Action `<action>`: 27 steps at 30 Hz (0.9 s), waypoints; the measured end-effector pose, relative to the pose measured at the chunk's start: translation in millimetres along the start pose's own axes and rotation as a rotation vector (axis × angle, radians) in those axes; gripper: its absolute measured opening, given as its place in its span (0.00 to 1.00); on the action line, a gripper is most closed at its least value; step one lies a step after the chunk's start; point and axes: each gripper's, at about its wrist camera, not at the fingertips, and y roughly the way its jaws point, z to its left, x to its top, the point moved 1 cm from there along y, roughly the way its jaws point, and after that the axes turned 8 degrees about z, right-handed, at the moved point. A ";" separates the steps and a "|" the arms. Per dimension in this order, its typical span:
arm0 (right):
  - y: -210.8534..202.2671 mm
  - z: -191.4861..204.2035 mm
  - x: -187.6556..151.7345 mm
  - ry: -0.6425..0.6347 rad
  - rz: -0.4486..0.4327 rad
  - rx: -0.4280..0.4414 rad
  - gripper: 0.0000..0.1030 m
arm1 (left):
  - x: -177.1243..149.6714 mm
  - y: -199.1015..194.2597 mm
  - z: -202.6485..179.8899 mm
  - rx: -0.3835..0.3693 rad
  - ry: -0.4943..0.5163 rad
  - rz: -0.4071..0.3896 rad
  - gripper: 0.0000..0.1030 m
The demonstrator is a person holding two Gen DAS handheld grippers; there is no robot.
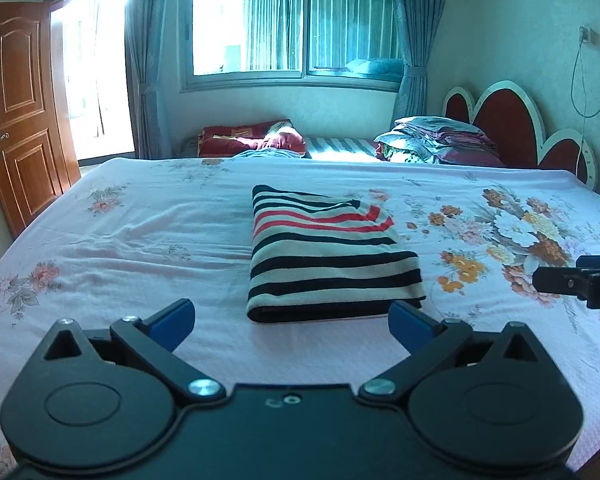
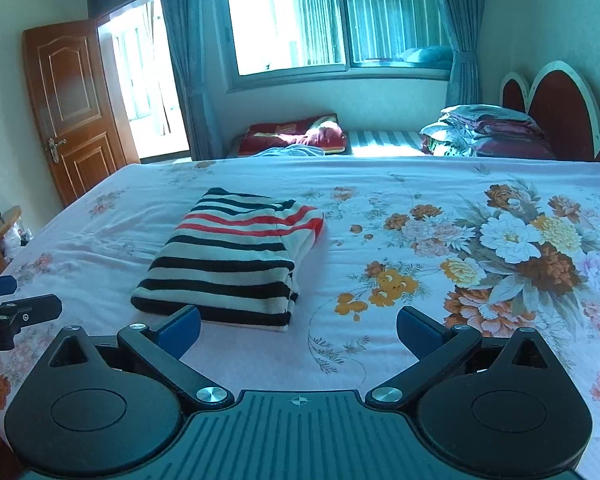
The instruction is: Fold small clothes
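Two grippers, left gripper [image 1: 292,322] and right gripper [image 2: 299,330], hang spread and empty near a folded black, white and red striped knit garment [image 1: 328,256] at centre frame on the floral bedsheet [image 1: 140,216]; soft, light, likely best pinched at corners.

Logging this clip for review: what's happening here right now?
A person is folding small clothes on a bed with a pink floral sheet, one handheld tool in each hand. The black, white and red striped knit garment lies folded into a neat rectangle, untouched. The left tool and the right tool both stand wide open and empty, just short of its near edge. The fold looks finished.
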 end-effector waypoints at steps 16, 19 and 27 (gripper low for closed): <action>-99.6 21.7 -42.5 -0.047 -0.086 -0.002 1.00 | -36.9 -93.9 -30.9 0.000 -0.008 -0.095 1.00; -108.5 22.6 -46.4 -0.048 -0.093 -0.002 1.00 | -38.9 -101.0 -31.9 -0.001 -0.008 -0.103 1.00; -121.3 24.3 -51.8 -0.047 -0.104 -0.009 1.00 | -43.6 -111.1 -34.8 0.001 0.007 -0.114 1.00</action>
